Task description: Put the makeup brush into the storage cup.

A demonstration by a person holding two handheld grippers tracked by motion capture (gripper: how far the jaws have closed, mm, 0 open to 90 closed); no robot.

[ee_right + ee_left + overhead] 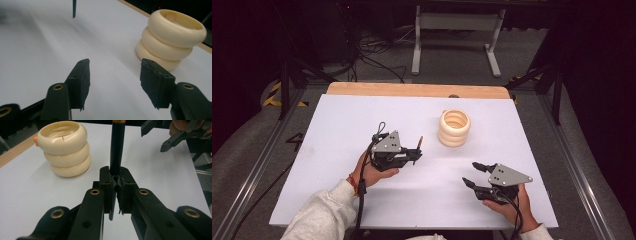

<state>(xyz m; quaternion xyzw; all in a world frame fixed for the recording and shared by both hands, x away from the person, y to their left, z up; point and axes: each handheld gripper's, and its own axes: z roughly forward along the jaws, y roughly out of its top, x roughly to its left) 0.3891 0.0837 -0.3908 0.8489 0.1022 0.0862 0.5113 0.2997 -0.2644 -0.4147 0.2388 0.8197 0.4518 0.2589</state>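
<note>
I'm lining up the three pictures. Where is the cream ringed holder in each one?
High view: cream ringed holder right of centre, on the white board.
Left gripper view: upper left.
Right gripper view: upper right.
Shared landmark: the wooden table edge behind it.

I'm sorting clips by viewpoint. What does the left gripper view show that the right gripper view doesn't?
The left gripper view shows the left claw shut on a dark pen, with the open right claw beyond. The right gripper view shows the right claw's own spread jaws up close. Both show the cream ringed holder and the white table.
</note>
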